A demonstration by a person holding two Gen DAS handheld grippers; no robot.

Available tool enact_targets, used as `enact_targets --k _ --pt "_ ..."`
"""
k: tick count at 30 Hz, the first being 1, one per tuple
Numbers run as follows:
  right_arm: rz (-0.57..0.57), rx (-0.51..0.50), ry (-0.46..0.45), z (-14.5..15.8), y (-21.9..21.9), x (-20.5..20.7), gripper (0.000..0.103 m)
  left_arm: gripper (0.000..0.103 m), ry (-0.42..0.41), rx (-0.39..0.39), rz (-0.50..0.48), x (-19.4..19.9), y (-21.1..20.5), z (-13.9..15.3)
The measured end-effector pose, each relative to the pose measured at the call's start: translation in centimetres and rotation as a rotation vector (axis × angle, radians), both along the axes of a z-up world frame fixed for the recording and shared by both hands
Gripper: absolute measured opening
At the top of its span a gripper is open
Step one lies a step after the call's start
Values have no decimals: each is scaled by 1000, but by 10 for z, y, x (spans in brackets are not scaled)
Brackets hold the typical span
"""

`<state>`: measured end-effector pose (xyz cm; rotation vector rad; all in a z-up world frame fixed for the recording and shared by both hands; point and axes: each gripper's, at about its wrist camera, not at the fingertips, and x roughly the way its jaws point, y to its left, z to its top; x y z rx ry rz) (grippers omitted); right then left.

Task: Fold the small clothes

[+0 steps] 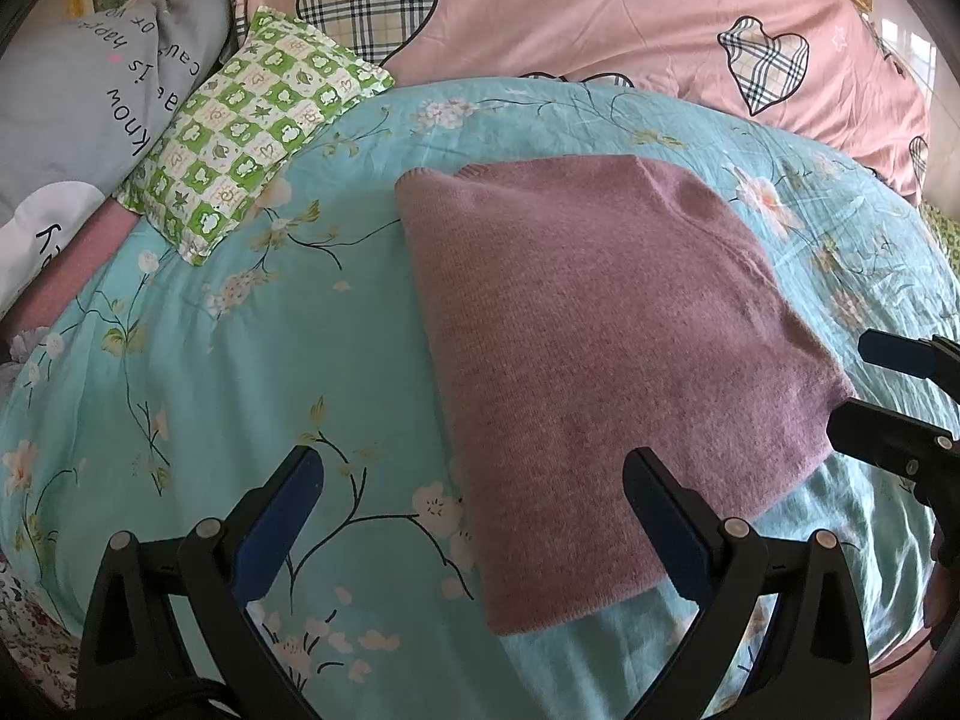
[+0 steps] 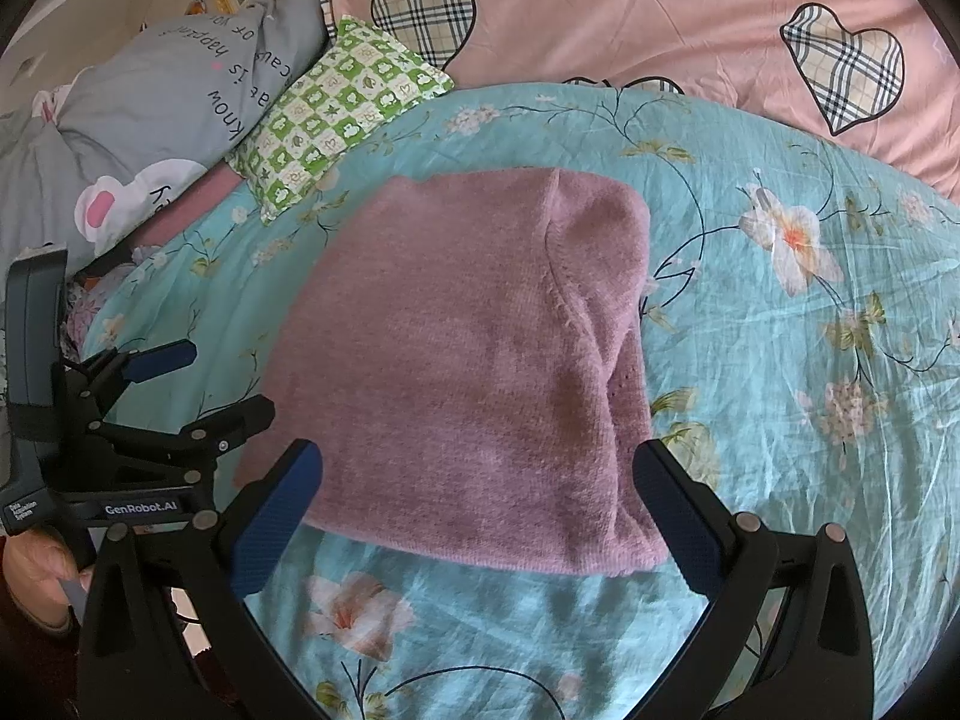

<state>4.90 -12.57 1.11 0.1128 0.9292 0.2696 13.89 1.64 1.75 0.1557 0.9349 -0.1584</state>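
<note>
The mauve knit sweater (image 2: 468, 360), looking soft, light and floppy, is lying folded on the teal floral bedspread (image 2: 780, 360), both the left gripper (image 1: 474, 516) and right gripper (image 2: 480, 510) hovering wide open near its front hem, probably the best grasping edge.

— What sort of place is this?
— A bedroom at home. A bed (image 2: 780, 360) with a turquoise floral cover lies under the jaws.
— Anything else?
— Ahead of the jaws, a pink quilt (image 2: 630, 12) with plaid hearts; ahead to their left, a green checked pillow (image 1: 252, 126) beside a grey printed pillow (image 1: 78, 90).
</note>
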Motion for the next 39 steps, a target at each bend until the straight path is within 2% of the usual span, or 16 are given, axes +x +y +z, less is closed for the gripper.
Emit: enact_targets --k 39 --pt "-1 6 10 -5 -3 3 103 100 6 -4 6 3 -3 -1"
